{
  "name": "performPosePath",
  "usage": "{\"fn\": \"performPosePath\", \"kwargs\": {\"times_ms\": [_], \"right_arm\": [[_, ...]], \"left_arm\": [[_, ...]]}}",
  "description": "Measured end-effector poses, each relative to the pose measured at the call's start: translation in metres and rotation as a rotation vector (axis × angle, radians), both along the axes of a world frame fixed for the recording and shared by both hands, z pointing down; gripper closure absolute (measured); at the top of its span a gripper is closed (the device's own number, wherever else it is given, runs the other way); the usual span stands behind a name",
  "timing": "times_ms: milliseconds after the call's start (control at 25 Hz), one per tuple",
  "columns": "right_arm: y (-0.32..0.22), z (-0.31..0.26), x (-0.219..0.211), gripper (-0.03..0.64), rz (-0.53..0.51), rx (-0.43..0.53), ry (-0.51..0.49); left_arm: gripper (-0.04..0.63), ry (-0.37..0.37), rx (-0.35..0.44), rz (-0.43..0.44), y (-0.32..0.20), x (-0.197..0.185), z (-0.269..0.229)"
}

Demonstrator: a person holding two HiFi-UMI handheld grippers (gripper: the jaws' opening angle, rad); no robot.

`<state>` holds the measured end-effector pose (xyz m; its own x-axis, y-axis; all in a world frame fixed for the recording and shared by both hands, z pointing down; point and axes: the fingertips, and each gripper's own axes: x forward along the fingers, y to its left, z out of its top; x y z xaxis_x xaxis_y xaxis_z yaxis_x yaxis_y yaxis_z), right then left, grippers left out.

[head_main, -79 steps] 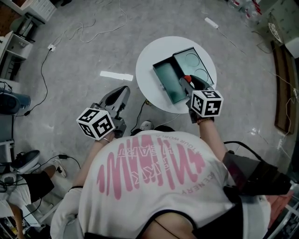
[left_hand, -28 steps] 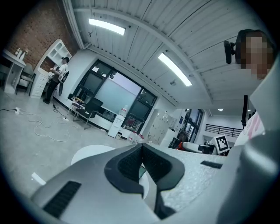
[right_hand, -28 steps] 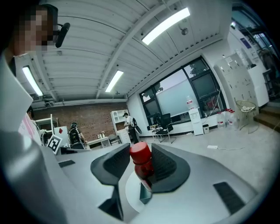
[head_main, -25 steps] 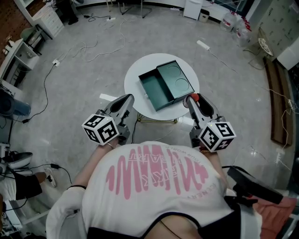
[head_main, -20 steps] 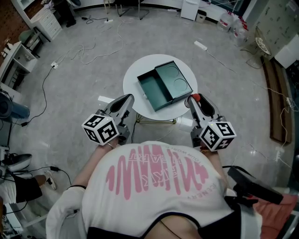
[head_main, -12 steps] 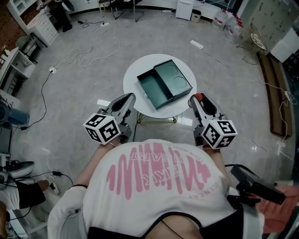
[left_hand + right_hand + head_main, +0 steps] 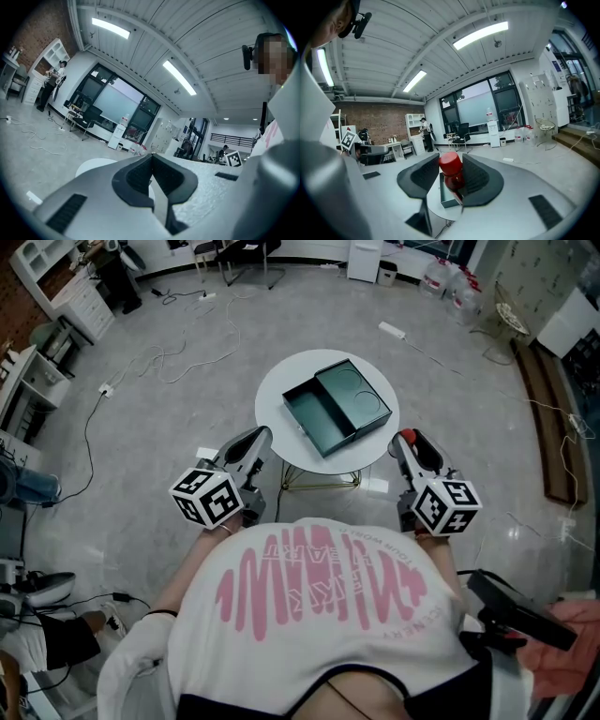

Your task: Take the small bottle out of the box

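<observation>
1. Gripping the small bottle point(image 7: 451, 168) just under its red cap, the right gripper point(image 7: 409, 444) hangs beside the person's chest. Its pads press on both sides of the bottle, which is out of the box and off the near edge of the table.
2. Level with it on the other side, the left gripper point(image 7: 151, 158) has its jaws closed together with nothing between them.
3. Judging from this, the lift-out looks done and only carrying remains. The grip sits high on the bottle, so the body could pivot. An even squeeze, an upright wrist and a slow move should guard against that.
4. Farther out, the green box point(image 7: 337, 406) lies open on the round white table point(image 7: 278, 393), and both halves look empty.
5. The bottle's lower body is hidden behind one pad in the right gripper view. From the head view only the red cap shows, so its label and contents cannot be told.
</observation>
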<state>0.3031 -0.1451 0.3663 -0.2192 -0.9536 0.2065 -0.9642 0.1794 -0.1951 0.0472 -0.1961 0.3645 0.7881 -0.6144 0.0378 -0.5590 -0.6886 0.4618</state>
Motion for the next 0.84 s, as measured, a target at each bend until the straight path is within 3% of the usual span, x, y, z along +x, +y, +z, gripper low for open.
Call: {"fn": "performPosePath", "kwargs": {"times_ms": [840], "right_arm": [[0.004,0.023,0.015,0.465,0.042,-0.055,0.039]], "left_arm": [[0.588,0.024,-0.037,-0.016,-0.005,-0.010,0.025]]}}
